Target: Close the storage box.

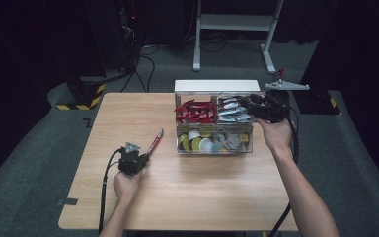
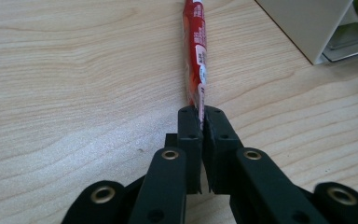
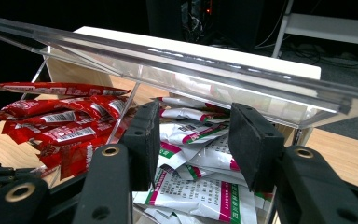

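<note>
The left gripper [image 2: 201, 112] pinches the near end of a red stick sachet [image 2: 195, 51] lying on the wooden table [image 1: 187, 182], left of the clear organiser box [image 1: 214, 148]. The right gripper [image 3: 193, 140], jaws apart and holding nothing, hovers at the white sachets [image 3: 200, 196].

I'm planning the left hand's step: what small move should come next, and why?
Probably lift the long red stick sachet toward the clear plastic organiser box: the left gripper pinches its end as it lies on the wooden table, and matching red sachets fill one compartment.
</note>
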A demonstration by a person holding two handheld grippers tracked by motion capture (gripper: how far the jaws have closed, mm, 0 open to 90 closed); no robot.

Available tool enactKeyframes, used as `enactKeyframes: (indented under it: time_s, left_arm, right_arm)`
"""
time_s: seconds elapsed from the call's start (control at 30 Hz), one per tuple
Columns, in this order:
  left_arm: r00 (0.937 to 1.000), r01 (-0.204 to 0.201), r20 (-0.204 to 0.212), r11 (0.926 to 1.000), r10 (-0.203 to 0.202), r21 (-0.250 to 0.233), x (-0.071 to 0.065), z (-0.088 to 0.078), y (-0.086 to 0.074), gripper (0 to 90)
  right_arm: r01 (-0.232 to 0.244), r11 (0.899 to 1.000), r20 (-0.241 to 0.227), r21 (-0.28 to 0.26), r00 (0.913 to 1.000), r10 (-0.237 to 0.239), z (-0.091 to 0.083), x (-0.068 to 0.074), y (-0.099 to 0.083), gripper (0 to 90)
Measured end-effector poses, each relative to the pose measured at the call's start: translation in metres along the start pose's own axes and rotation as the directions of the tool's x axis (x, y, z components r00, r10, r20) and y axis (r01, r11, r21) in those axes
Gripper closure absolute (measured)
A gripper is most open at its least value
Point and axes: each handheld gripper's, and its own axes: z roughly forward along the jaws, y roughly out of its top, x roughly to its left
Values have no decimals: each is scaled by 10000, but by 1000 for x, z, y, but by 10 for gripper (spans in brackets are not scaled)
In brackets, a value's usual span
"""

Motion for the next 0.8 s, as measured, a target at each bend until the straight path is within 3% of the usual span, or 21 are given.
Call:
enactKeyframes:
  time_s: [0.27,0.43,0.6,0.8]
  left_arm:
    - [9996,152,224,9992,-144,-370,5,-16,-5,579]
    - [9994,263,245,9979,-249,-587,12,-27,-12,475]
    - [9987,443,-231,9973,-457,-588,26,-32,-23,454]
    - [9932,805,-790,9945,-857,-666,41,-39,-30,435]
  right_arm:
    - [-13,10000,20,-17,10000,13,-1,2,-3,534]
    - [125,9999,147,31,9998,-125,-2,4,-6,534]
    - [159,9998,194,99,9997,-161,-2,4,-7,534]
    - [204,9997,194,109,9996,-206,-4,6,-7,532]
